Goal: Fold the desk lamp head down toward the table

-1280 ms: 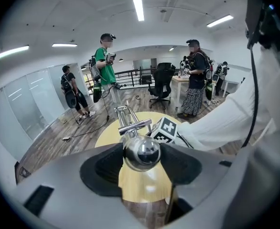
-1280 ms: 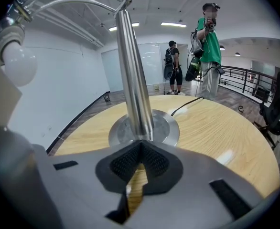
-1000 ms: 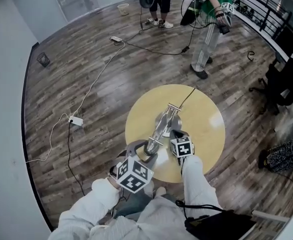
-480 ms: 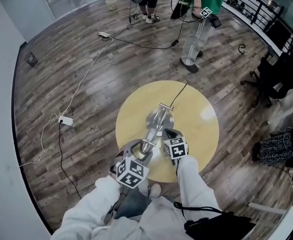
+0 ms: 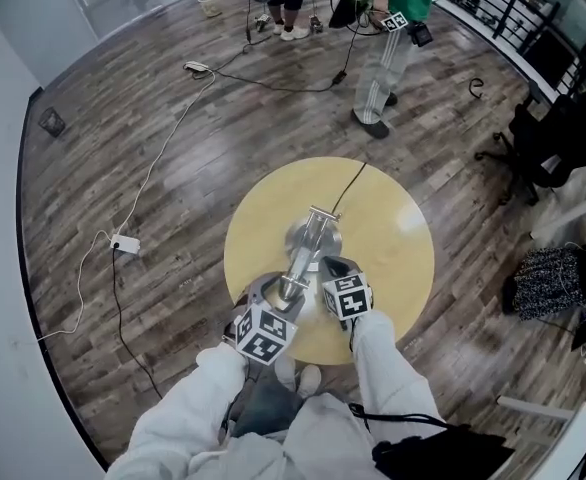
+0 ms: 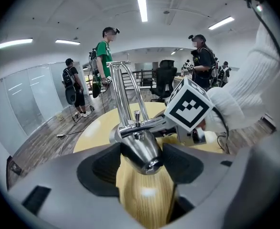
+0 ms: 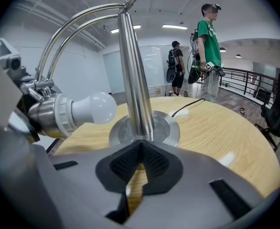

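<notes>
At lower centre of the head view, the left gripper (image 6: 142, 168) is opening its jaws, letting go of the bullet-shaped chrome lamp head (image 6: 141, 149) between them. The head hangs low over the round yellow wooden table (image 5: 398, 233). The right gripper (image 7: 140, 163) clamps the upright chrome pole (image 7: 134, 80), apparently to steady the lamp.

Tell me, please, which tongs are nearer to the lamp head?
Left. The left tongs straddle the lamp head, jaws opening around it; the right tongs clamp the lamp post, further off.

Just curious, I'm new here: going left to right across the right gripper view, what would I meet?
white bulb → lamp pole → person in black → person in green shirt → black chair
</notes>
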Demonstrator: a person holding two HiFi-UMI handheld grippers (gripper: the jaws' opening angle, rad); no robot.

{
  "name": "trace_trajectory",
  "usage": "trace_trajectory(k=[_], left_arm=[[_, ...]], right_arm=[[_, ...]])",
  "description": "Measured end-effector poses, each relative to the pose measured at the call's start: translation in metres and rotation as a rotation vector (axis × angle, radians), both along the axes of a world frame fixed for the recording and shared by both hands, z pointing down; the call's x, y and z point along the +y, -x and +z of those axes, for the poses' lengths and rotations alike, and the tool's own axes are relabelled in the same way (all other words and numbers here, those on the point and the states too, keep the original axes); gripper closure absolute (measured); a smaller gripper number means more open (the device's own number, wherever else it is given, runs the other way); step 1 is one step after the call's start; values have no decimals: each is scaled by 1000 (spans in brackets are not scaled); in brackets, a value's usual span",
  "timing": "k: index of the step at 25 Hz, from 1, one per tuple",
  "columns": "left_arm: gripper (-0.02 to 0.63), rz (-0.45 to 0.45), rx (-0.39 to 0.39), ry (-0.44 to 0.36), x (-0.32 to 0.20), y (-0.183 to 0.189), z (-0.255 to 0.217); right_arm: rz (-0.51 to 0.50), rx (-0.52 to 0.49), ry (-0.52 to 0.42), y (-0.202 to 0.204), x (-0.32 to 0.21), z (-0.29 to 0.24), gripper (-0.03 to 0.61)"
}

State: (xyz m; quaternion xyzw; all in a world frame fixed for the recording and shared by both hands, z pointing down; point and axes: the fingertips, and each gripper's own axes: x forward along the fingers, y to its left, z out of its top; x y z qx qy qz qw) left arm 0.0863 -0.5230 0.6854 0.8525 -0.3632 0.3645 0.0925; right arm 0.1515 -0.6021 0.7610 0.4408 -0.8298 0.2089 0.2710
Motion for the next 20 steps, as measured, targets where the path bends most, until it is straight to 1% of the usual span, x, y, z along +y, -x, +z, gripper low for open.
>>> trace_trajectory(k=[12, 18, 20], left_arm=[[333, 9, 9, 24, -14, -5, 13], [331, 14, 29, 17, -15, -5, 13], [331, 2, 50, 12, -15, -4, 14]], right_arm=[[10, 1, -4, -1, -2, 1, 566], [16, 7, -11, -1, -3, 1, 566], [23, -7, -9, 0, -4, 1, 566]])
